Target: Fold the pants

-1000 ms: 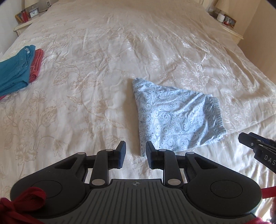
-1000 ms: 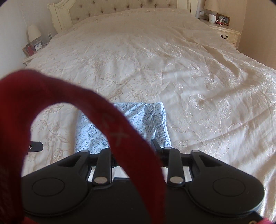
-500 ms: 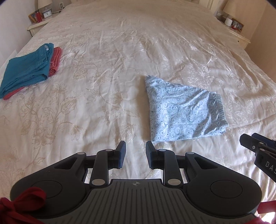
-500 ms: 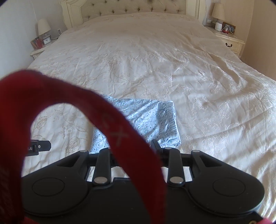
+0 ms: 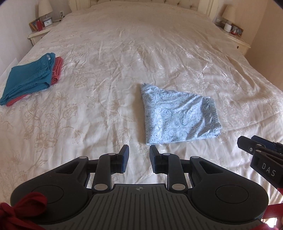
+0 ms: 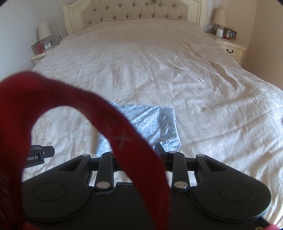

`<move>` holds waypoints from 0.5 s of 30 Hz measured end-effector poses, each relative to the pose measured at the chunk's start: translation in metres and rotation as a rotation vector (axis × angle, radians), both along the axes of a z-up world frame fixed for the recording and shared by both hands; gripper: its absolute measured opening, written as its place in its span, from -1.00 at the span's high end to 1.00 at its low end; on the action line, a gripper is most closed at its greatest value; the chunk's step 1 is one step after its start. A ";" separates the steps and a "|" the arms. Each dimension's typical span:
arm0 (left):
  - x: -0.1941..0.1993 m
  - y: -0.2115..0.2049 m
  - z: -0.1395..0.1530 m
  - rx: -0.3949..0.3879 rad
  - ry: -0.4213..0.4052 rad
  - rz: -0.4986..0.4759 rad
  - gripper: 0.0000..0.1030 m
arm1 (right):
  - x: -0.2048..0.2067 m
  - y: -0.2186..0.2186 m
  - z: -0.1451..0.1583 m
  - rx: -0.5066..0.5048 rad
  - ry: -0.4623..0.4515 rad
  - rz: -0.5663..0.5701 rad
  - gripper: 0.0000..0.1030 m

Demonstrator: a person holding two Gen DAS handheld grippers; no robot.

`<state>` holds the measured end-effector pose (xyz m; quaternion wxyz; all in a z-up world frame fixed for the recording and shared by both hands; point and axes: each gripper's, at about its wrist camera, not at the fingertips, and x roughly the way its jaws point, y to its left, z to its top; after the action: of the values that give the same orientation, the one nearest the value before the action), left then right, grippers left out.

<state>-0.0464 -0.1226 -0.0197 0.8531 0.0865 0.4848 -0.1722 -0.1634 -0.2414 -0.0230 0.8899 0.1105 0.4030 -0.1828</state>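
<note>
— Pants (image 5: 178,114)?
— Folded into a flat pale-blue wedge with a dark swirl print, lying on the bed (image 5: 123,58), gathered waistband edge on the right side of the wedge.

— And relative to the left tool (image 5: 138,157)?
— Just ahead of it and a little to the right; near left corner of the pants close beyond the right fingertip, not touching. Jaws parted by a modest gap, nothing between them, only bedspread below.

— Right tool (image 5: 251,146)?
— Off the right side of the pants, near the waistband corner, apart from the cloth. From its own camera, pants (image 6: 152,127) straight ahead, near edge just beyond the fingers. Red strap (image 6: 113,134) looping across the lens and covering the left finger and the gap, so cannot tell how far open or whether anything is gripped. Only one right fingertip (image 6: 159,147) showing, just short of the near edge of the pants.

— Anything else around the pants?
— Far to the left of them, a folded teal garment (image 5: 28,77) stacked on a red one (image 5: 56,69). Beyond them, up the bed, a tufted headboard (image 6: 134,12). Nightstands with lamps either side: left nightstand (image 5: 38,34) with a small clock, right nightstand (image 5: 237,39).
</note>
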 end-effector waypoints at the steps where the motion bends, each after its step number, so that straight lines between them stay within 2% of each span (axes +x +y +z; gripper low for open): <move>1: -0.001 -0.001 0.001 0.009 -0.009 -0.002 0.51 | -0.001 0.000 0.000 -0.001 -0.001 -0.003 0.20; 5: -0.007 -0.006 0.001 0.071 -0.037 -0.009 0.51 | -0.001 0.000 -0.001 0.005 0.000 -0.011 0.20; 15: -0.007 -0.010 -0.003 0.051 0.013 0.006 0.50 | -0.001 0.000 -0.004 0.019 0.002 -0.008 0.20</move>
<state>-0.0537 -0.1326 -0.0227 0.8479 0.1057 0.4949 -0.1578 -0.1645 -0.2409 -0.0269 0.8878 0.1204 0.4050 -0.1826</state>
